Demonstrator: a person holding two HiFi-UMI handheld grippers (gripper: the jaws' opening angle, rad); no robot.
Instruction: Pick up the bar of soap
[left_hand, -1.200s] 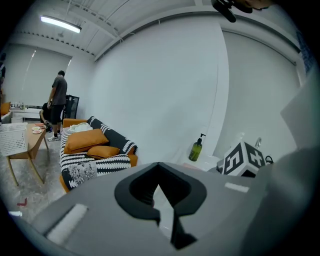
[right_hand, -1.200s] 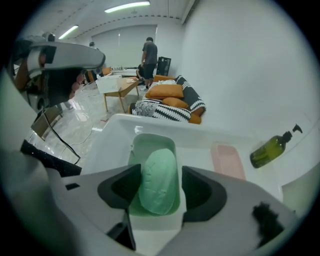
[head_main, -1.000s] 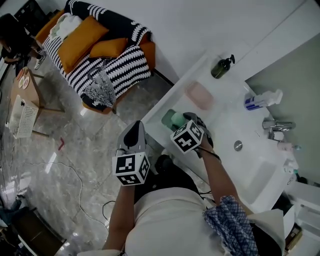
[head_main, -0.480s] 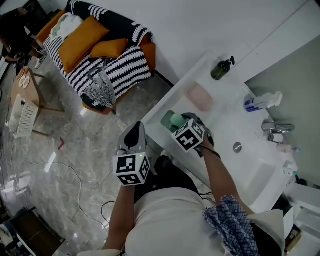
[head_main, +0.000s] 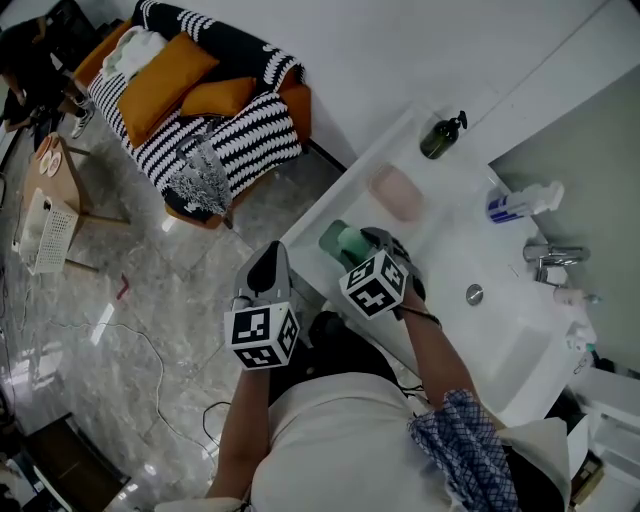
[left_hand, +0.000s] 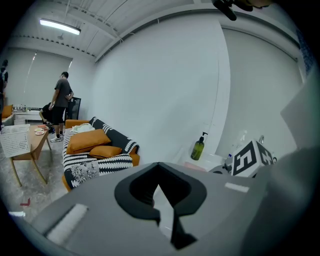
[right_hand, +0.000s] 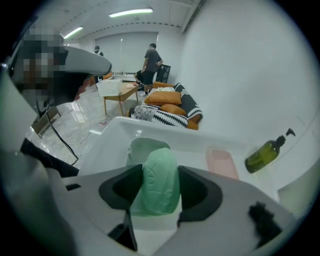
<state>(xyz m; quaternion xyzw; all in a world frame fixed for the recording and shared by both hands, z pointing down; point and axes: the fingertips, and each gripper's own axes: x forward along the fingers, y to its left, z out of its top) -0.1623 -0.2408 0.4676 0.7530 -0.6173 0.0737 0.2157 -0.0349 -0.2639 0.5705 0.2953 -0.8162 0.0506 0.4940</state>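
Looking along the right gripper (right_hand: 152, 187), its own view shows the jaws clamped on the two long edges of the pale green oval bar of soap (right_hand: 161, 182). The bar's broad face is towards the camera and its long axis is upright, just before a green soap dish (right_hand: 141, 146) at the left end of the white counter (right_hand: 200, 142). From the head view only a sliver of soap shows, while the left gripper (left_hand: 160, 197) hangs left of the counter, jaws nearly together on nothing.

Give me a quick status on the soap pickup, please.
Right gripper shut on soap, over green dish. Left gripper shut, empty, off to the side. Nothing in the way.
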